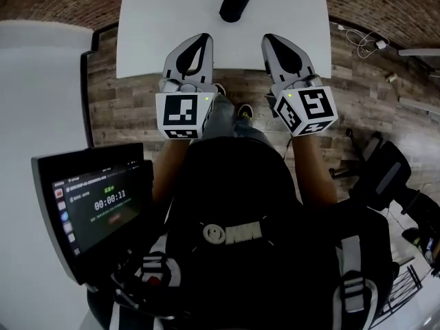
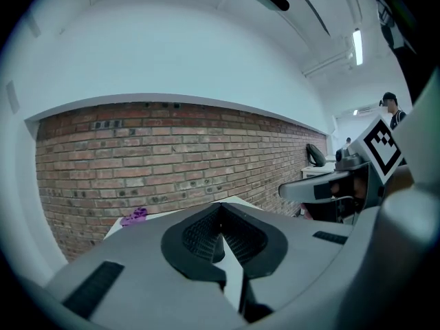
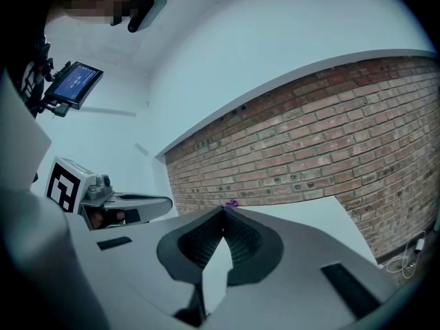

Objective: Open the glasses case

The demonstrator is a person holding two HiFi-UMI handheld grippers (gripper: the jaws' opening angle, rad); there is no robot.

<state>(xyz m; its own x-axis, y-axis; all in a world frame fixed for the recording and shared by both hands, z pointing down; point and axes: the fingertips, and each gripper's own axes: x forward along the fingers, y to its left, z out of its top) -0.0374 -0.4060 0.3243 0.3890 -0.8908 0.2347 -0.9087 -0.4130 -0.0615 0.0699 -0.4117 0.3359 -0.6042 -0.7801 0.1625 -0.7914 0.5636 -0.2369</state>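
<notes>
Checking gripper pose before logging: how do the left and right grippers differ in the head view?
The left gripper leans rightward toward its tip; the right gripper leans leftward. The left gripper's marker cube shows mainly one face; the right gripper's is turned corner-on, showing two. Shared: both are shut, empty, with tips over the white table's near edge, short of the dark glasses case.

Open white tabletop (image 1: 172,19) all around the black glasses case (image 1: 236,2)
</notes>
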